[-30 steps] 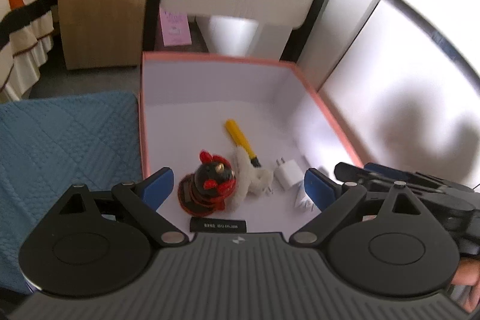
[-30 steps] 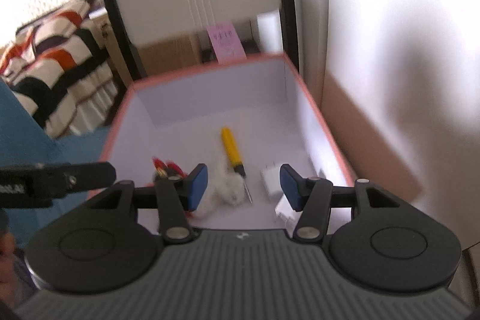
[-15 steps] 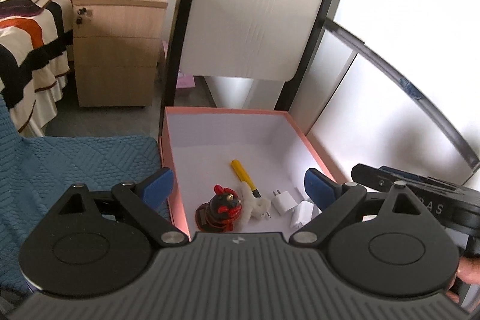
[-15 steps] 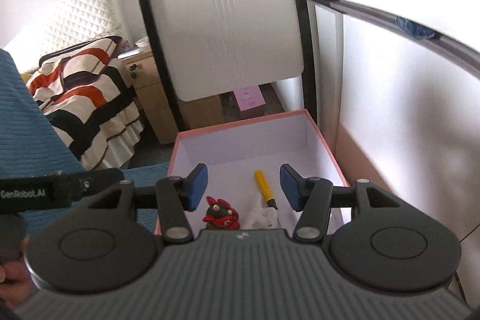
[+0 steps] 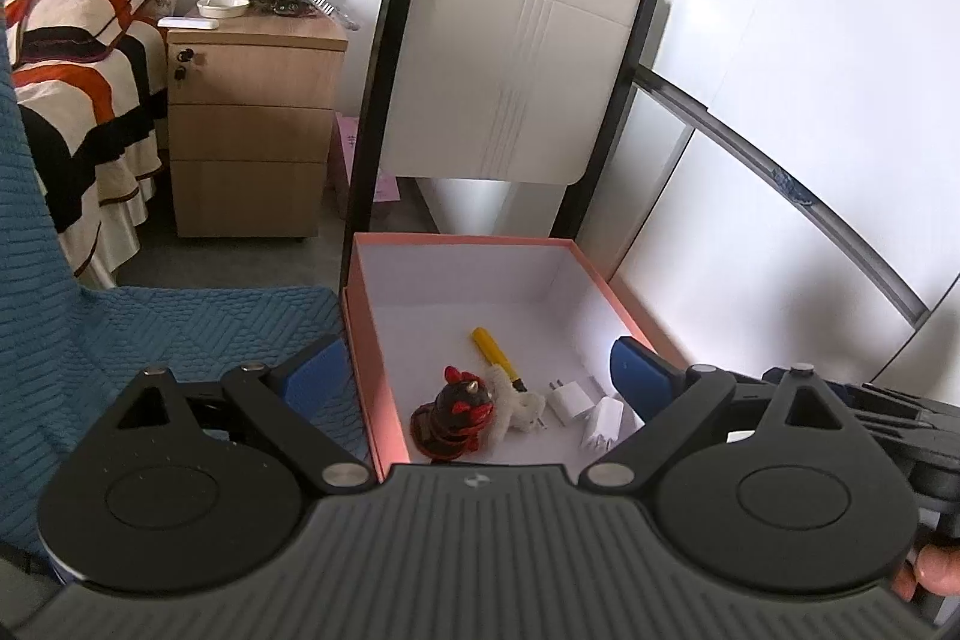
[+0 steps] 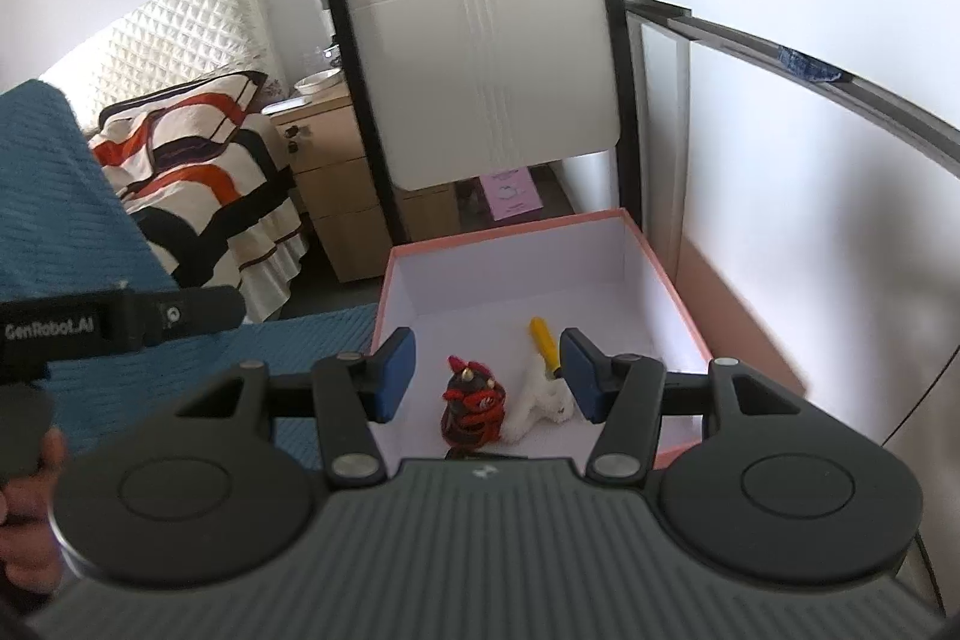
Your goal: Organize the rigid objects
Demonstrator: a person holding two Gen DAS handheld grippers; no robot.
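Both tongs are held above and short of the pink-edged box (image 5: 606, 280), angled down toward it. The left tongs (image 5: 474, 373) are released: the blue pads stand wide apart with nothing between them. The right tongs (image 6: 487, 376) are also released, at a narrower spread, and grasp nothing; the items seen between their pads lie below on the box floor.

The box stands open, white inside, with the blue quilted cover (image 5: 180, 334) against its 9 o'clock wall and a white chair (image 5: 516, 64) at its 12 o'clock side.

Contents, all toward the 6 o'clock end of the box floor:
- Red-and-black figurine (image 5: 453, 415), upright.
- White plush piece (image 5: 516, 406), touching the figurine at its 3 o'clock side.
- Yellow-handled tool (image 5: 495, 349), lying at 12 o'clock of the plush, its dark tip meeting the plush.
- Two white charger plugs (image 5: 570, 397), at 3 o'clock of the plush, just beside each other.

A wooden drawer cabinet (image 5: 252, 130) stands behind, at 11 o'clock, next to a striped bed (image 5: 72, 58).
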